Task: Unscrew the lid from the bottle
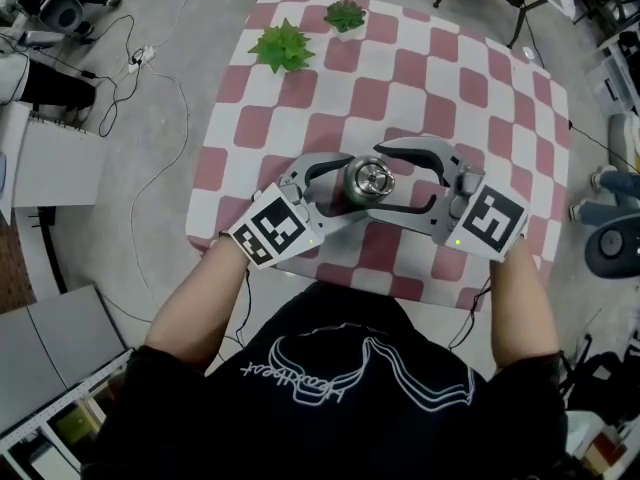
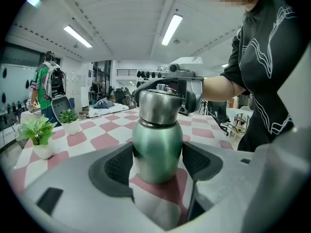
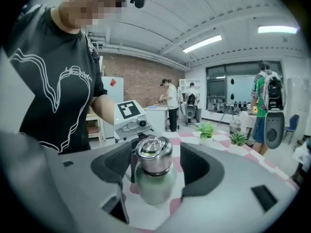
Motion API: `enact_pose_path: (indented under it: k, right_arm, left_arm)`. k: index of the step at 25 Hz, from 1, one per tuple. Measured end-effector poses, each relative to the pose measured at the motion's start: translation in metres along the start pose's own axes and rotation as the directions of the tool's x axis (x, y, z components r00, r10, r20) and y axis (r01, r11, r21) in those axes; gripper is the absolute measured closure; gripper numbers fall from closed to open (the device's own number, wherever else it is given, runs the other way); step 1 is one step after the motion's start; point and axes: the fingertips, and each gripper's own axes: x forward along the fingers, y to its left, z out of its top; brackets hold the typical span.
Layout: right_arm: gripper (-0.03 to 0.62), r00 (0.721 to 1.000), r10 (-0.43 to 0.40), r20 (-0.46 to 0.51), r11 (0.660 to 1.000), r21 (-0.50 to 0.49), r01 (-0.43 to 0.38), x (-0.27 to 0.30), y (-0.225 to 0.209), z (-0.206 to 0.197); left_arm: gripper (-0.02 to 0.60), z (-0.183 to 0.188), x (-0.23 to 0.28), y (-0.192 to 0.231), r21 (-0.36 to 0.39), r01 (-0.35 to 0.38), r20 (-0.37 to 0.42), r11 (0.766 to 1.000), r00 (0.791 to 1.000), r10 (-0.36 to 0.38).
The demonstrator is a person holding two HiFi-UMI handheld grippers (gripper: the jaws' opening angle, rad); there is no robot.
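We recorded a checkered table (image 1: 300, 128). The left gripper (image 1: 345, 185) had its pads clamped on the body of the green bottle (image 2: 156, 149), which stood upright near the table's front edge. The right gripper (image 1: 374, 182) had its jaws spread either side of the steel lid (image 3: 154, 154) without touching it. The lid sat on the bottle.

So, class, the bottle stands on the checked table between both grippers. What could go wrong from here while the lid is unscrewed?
1. The right gripper is open, its pads clear of the lid. The lid is smooth, rounded metal, so an off-centre close may slip rather than turn it.
2. The left gripper grips the bottle low on its curved, shiny body. The bottle might spin with the lid or tilt.
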Motion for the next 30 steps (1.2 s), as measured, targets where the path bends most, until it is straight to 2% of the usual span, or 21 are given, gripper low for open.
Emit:
enact_pose_path:
  k: [3,6,9,15,21,25,30]
  right_arm:
    - [0.269,0.991,-0.129,0.039,0.992,0.022,0.128,-0.002,0.000,0.004]
    - [0.275,0.969,-0.232,0.088,0.971,0.083,0.225,-0.006,-0.001,0.007]
    - [0.287,0.944,-0.308,0.115,0.944,0.164,0.288,-0.010,-0.002,0.006]
    - [0.312,0.901,-0.420,0.108,0.896,0.209,0.392,-0.005,0.000,0.000]
    - [0.332,0.877,-0.467,0.113,0.873,0.216,0.437,-0.002,-0.002,0.000]
    - [0.350,0.878,-0.465,0.113,0.874,0.216,0.435,-0.001,0.000,0.000]
    - [0.352,0.897,-0.432,0.096,0.890,0.202,0.408,0.000,0.000,-0.001]
  left_arm:
    - [0.264,0.000,-0.001,0.000,-0.017,-0.037,0.011,0.999,0.999,0.037]
    - [0.264,0.000,-0.002,0.000,-0.041,-0.089,0.021,0.995,0.996,0.090]
    - [0.264,0.000,-0.002,-0.001,-0.062,-0.149,0.024,0.987,0.988,0.151]
    - [0.264,-0.001,-0.003,-0.002,-0.120,-0.249,0.032,0.961,0.967,0.254]
    - [0.264,-0.002,-0.003,-0.002,-0.146,-0.301,0.017,0.942,0.952,0.307]
    - [0.264,-0.002,-0.003,-0.002,-0.149,-0.302,0.016,0.942,0.951,0.307]
    - [0.264,-0.003,-0.002,-0.001,-0.111,-0.267,0.013,0.957,0.963,0.270]
